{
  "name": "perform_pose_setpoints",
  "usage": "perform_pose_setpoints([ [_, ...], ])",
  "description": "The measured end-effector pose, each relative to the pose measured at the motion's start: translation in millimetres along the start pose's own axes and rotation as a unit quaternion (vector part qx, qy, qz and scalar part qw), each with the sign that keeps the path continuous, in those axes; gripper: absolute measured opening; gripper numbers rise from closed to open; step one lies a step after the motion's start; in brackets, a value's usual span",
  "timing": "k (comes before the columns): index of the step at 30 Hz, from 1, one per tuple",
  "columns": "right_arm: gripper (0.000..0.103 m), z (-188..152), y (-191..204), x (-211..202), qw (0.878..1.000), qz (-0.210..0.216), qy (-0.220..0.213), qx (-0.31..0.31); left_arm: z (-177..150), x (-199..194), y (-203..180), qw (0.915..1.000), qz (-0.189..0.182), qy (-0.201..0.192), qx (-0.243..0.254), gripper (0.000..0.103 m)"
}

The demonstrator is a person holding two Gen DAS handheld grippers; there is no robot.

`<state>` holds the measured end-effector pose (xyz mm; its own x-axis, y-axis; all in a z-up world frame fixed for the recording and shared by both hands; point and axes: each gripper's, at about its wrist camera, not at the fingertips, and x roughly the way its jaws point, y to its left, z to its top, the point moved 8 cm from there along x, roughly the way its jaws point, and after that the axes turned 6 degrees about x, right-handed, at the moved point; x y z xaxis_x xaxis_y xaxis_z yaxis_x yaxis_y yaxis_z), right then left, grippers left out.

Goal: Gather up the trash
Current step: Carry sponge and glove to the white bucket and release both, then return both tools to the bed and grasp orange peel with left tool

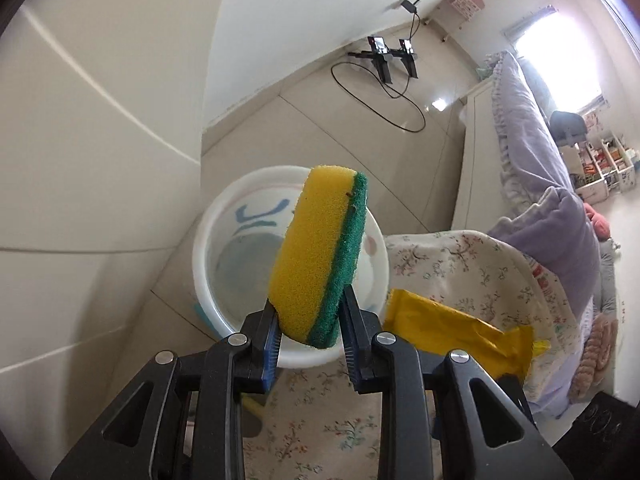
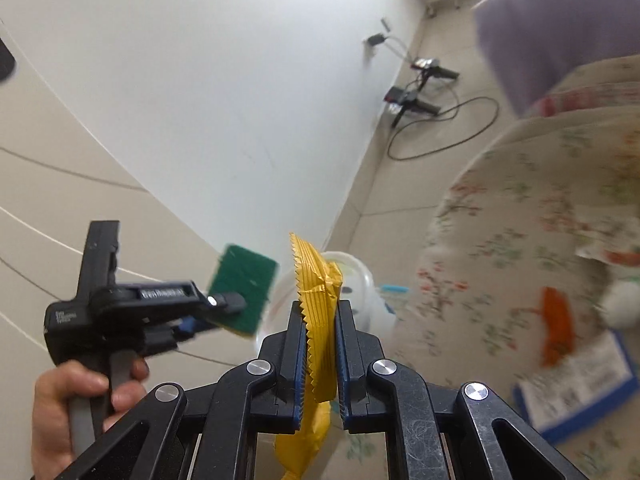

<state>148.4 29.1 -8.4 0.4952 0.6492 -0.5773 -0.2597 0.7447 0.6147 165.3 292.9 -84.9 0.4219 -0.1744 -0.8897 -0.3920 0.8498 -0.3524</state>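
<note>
Left tongs (image 1: pixel 308 332): pressed onto the lower end of a sponge, blue ribbed pads set against its two broad faces; black jointed arms with round silver rivets are seen behind.
Sponge (image 1: pixel 320 252): a thick oblong block with rounded corners, porous yellow foam backed by a coarse green scouring layer; it is held up on end, tilted slightly, directly in front of the basin's opening.
Basin (image 1: pixel 224 264): a round white plastic tub with a smooth rolled rim and pale blue printed shapes inside; it stands on the tiled floor beside the bed.
Right tongs (image 2: pixel 323 344): pinched on a yellow wrapper, which stands on edge between the blue pads.
Yellow wrapper (image 2: pixel 320 320): crinkled glossy film with a ridged seal and a saw-toothed end; its lower part hangs below the tongs. From the left wrist view it is seen just right of the basin, over the bedding.
Left hand (image 2: pixel 76 412): wrapped round the grey handle of the left gripper.
Bed cover (image 1: pixel 460 272): soft cream cloth printed with small flowers, rumpled.
Purple blanket (image 1: pixel 560 232): plush, with a frilled edge.
Floor (image 1: pixel 320 120): glossy beige tiles, a black cable looped across them.
</note>
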Motion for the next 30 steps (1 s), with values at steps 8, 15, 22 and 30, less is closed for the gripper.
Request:
perform_pose_setpoints([
  [8, 0.015, -11.8, 23.3, 114.9, 0.998, -0.025, 0.057, -0.020, 7.3, 17.0, 15.7, 0.9993, 0.020, 0.004, -0.033, 0.046],
  [15, 0.068, -24.3, 11.6, 141.9, 0.995, -0.065, 0.077, -0.025, 14.1, 3.8, 9.5, 0.9995, 0.011, -0.018, -0.024, 0.056],
  [22, 0.068, -12.2, -14.1, 85.1, 0.996, -0.069, 0.058, -0.013, 9.0, -7.1, -22.4, 0.9995, -0.014, -0.029, 0.006, 0.056],
  [30, 0.079, 22.1, -43.6, -45.9, 0.993, -0.112, 0.006, -0.048, -27.0, -17.5, -117.6, 0.9879, -0.047, -0.043, 0.141, 0.058],
])
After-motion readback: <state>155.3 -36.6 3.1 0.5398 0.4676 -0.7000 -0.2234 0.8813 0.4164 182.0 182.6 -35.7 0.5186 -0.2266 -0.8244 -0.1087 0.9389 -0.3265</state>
